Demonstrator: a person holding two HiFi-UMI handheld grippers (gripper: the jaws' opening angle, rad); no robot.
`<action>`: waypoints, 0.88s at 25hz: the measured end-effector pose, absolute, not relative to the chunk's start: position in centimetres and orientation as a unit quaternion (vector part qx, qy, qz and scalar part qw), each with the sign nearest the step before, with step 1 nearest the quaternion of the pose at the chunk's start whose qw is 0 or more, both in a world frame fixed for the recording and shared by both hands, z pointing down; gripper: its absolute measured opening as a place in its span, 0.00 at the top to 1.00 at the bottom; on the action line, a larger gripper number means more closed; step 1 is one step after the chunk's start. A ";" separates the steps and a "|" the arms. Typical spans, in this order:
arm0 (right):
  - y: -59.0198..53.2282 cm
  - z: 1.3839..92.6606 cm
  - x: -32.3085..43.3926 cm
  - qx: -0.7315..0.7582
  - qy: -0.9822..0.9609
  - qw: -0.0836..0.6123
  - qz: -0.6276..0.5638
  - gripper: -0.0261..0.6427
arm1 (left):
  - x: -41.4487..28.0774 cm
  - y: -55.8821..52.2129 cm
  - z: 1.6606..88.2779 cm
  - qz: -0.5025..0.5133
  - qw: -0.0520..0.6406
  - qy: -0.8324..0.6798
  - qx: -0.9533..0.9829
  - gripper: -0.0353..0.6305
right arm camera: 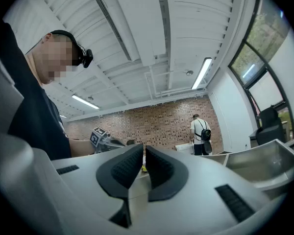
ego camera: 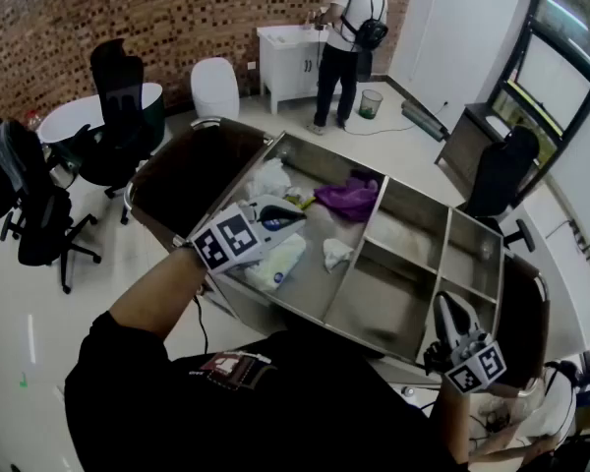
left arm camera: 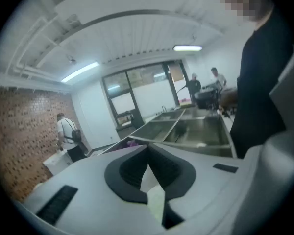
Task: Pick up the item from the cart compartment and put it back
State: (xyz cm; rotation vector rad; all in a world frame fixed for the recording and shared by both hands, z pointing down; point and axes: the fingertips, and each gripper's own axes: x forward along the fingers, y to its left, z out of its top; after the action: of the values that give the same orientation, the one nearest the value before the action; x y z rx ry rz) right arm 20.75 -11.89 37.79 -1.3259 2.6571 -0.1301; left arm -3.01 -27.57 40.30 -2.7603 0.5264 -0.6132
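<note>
A steel cart (ego camera: 379, 226) with several open compartments stands in front of me. Its large left compartment holds a purple cloth (ego camera: 349, 198), a white bag (ego camera: 268, 177), a white packet (ego camera: 275, 262) and a crumpled white paper (ego camera: 335, 253). My left gripper (ego camera: 297, 214) hovers over that compartment, beside the packet, shut with nothing between its jaws (left arm camera: 148, 151). My right gripper (ego camera: 445, 303) is raised at the cart's near right corner, over the small compartments. Its jaws stand together and hold nothing (right arm camera: 143, 155).
A person (ego camera: 346, 28) stands at a white sink cabinet (ego camera: 290, 59) at the back. Black office chairs (ego camera: 118, 106) and a round white table (ego camera: 74, 116) are to the left. Another black chair (ego camera: 497, 170) and a dark cabinet stand at the right.
</note>
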 end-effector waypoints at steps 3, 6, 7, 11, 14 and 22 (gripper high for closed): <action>-11.7 37.7 21.1 -0.446 0.890 0.083 -0.039 0.93 | -6.0 -33.2 42.8 -0.343 0.202 0.188 -0.898 0.75; -11.3 37.7 21.5 -0.451 0.888 0.079 -0.037 0.93 | -8.5 -38.0 46.0 -0.470 0.253 0.178 -0.827 0.57; -11.2 37.7 21.7 -0.454 0.887 0.079 -0.038 0.93 | -9.0 -39.2 46.8 -0.505 0.264 0.172 -0.804 0.53; -10.7 37.6 22.3 -0.465 0.881 0.082 -0.038 0.93 | -10.0 -42.7 49.0 -0.604 0.276 0.133 -0.736 0.39; -10.2 37.8 22.8 -0.474 0.876 0.082 -0.038 0.93 | -10.6 -44.5 50.7 -0.658 0.266 0.101 -0.697 0.37; -8.7 38.1 24.9 -0.503 0.859 0.081 -0.045 0.93 | -10.8 -47.0 54.9 -0.725 0.245 0.058 -0.641 0.38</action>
State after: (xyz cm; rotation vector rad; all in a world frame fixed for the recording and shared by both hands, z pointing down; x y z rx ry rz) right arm 24.90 -8.75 38.09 -1.5033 2.5696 -0.1347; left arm -10.76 -46.98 54.92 -1.7502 0.1575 -1.9800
